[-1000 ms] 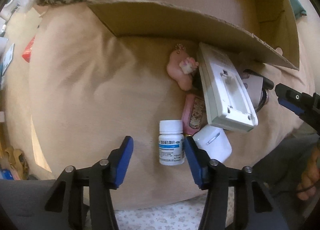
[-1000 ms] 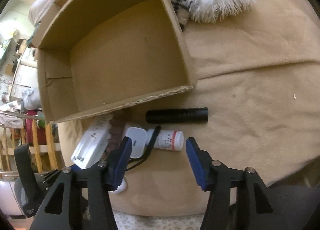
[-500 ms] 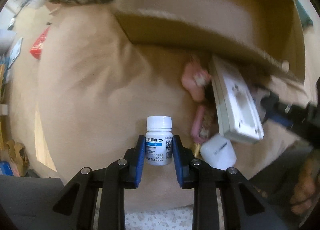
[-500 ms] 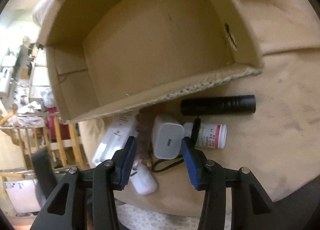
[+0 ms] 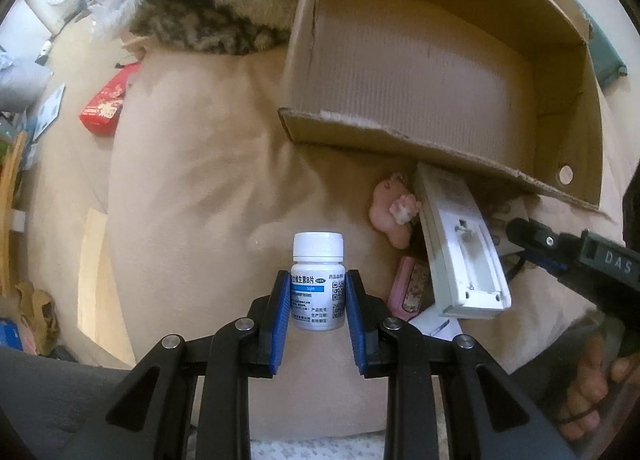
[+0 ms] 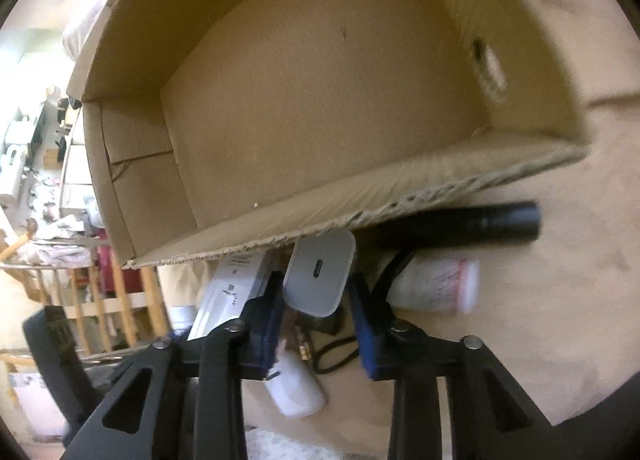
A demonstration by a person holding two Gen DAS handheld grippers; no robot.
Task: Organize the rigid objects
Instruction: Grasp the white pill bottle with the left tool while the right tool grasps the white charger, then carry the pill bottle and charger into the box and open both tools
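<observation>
The left gripper (image 5: 318, 296), spread wide around the pill bottle (image 5: 318, 283) a second ago, is now clamped on its label, and the bottle has been lifted clear of the beige blanket (image 5: 192, 188). The right gripper (image 6: 316, 302), formerly open above the pile, has been lowered around the white charger (image 6: 320, 274); its jaws are closing, the left pad touching, the right seemingly not yet. The bottle is white, upright, with a ribbed cap and a blue-banded label. The charger is a rounded white block with a port facing out, lying just under the open cardboard box's (image 6: 360, 196) near edge, beside a black cylinder (image 6: 472, 224).
</observation>
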